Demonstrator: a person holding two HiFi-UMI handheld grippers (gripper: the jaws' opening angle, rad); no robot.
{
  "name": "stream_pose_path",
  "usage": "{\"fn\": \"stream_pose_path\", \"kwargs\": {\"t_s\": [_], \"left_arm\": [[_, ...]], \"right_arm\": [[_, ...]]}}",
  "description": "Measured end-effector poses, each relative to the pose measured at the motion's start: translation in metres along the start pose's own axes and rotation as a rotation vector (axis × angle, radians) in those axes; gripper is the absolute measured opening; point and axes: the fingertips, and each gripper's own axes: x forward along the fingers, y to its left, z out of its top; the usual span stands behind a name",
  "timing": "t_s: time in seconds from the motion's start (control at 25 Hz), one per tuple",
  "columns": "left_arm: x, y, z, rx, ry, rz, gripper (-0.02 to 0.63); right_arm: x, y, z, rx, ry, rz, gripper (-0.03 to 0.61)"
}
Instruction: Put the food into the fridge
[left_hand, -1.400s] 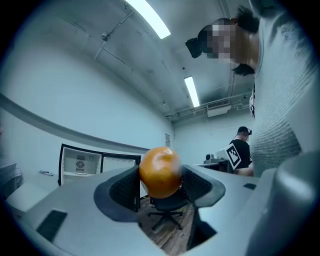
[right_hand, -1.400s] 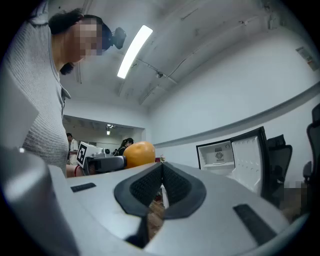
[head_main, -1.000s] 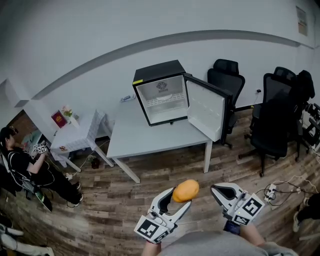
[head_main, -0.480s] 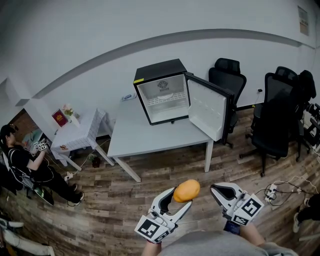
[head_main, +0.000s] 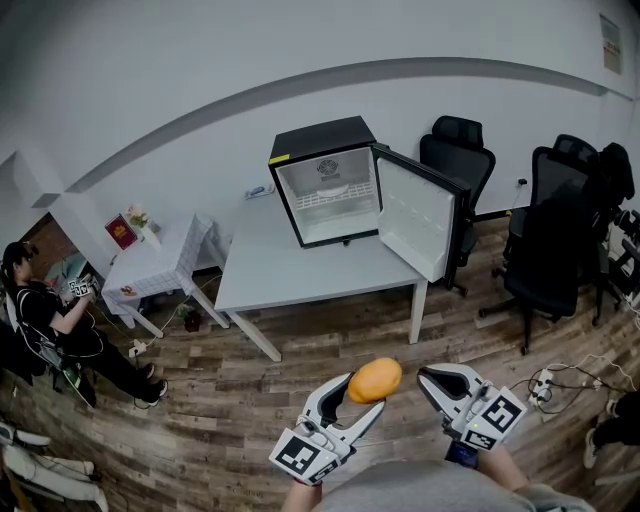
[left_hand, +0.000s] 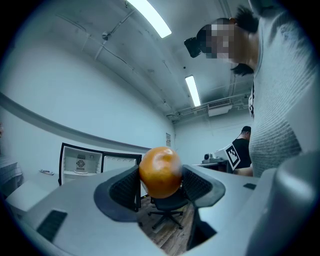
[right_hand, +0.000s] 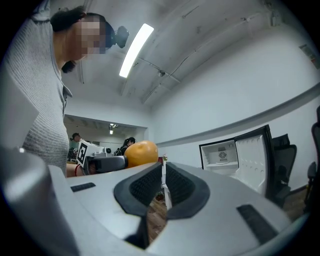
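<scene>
Orange (head_main: 374, 380) in left gripper (head_main: 350, 398)

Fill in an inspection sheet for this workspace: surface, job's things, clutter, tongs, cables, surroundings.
Surface: white table, with the fridge standing at its back edge.
Job's things: black fridge, its door swung open; orange fruit off the table, in the left tongs.
Clutter: one small thing on the table left of the fridge, too small to tell.
Tongs: left tongs shut on the orange fruit; right tongs shut, holding nothing.
Cables: power strip with cords on the wooden floor at the right.
Surroundings: black office chairs right of the table; small side table and a seated person at the left.
</scene>
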Motion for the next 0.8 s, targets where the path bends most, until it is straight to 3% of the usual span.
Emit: {"fn": "stream_pose_path", "kwargs": {"t_s": [0.2,0.32,0.4,0.52,0.8], "left_arm": [[0.002,-0.002,0.004,0.007,-0.005,-0.007,0.278],[0.001,-0.003,0.002,0.001,-0.001,-0.019,0.278],[0.001,-0.002,0.001,-0.006,-0.001,-0.034,0.278],[0.000,-0.001,0.002,-0.017,-0.010,-0.062,0.278],[0.000,-0.008,0.007,-0.040,-0.021,-0.163,0.278]], "right_arm": [[-0.002,0.004,0.007,-0.007,-0.010,0.048,0.021],[0.000,0.009,0.002,-0.004,0.010,0.092,0.133],[0.004,0.015,0.000,-0.010,0.021,0.134,0.151],[0.011,0.025,0.004,-0.014,0.010,0.212,0.226],[0.020,0.035,0.021,0.004,-0.015,0.332,0.262]]}}
